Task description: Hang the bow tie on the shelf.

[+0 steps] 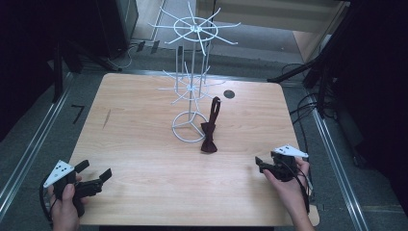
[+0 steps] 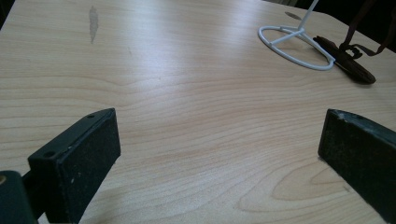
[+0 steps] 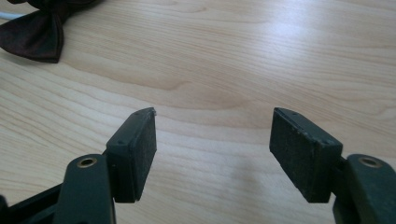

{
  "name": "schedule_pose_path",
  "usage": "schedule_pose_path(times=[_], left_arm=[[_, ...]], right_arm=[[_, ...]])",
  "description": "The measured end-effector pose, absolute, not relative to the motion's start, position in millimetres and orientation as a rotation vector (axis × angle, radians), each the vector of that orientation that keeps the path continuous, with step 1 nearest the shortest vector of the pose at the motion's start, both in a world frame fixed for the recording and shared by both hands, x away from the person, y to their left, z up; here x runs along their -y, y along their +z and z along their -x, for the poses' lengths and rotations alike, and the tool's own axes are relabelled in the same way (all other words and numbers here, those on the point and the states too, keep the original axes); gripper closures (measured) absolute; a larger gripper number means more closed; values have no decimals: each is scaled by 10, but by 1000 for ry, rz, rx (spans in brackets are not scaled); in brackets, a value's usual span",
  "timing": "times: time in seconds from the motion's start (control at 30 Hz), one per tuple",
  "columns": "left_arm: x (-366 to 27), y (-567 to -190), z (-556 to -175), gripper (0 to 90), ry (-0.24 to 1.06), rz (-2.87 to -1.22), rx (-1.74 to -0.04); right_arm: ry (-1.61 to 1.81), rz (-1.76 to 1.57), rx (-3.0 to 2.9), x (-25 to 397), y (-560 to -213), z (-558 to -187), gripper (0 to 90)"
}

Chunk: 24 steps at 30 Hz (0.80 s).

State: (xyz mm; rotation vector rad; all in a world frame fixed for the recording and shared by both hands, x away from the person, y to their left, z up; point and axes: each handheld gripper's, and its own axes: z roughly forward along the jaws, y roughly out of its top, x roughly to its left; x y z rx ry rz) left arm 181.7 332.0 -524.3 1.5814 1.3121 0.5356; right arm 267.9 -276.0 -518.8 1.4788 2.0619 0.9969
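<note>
A white wire display rack (image 1: 192, 72) stands at the middle back of the wooden table (image 1: 144, 144). A dark maroon bow tie (image 1: 210, 137) hangs by its strap from one of the rack's lower arms, and its bow rests on the table beside the ring base (image 2: 294, 46). The bow tie (image 2: 350, 67) lies far ahead of my left gripper (image 2: 219, 128), which is open with nothing between its jaws. That left gripper (image 1: 96, 169) is at the near left corner. My right gripper (image 1: 260, 164) is near the right front edge, open and empty. The bow tie (image 3: 35, 32) lies up and to the left of the right gripper (image 3: 212, 126).
A small black round disc (image 1: 229, 94) sits in the table top behind the rack. Dark stands and cables (image 1: 308, 101) crowd the floor around the table, mostly at the right. Metal floor rails (image 1: 29, 149) run along both sides.
</note>
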Motion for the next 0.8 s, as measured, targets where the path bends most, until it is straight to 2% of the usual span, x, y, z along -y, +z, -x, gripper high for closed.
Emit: schedule_pose_path(times=[0.8], left_arm=[[-3318,-5242,-1813,0,540,-1580,-1315]], right_arm=[[1009,-1557,-1975,3249,-5390,-2403,327]])
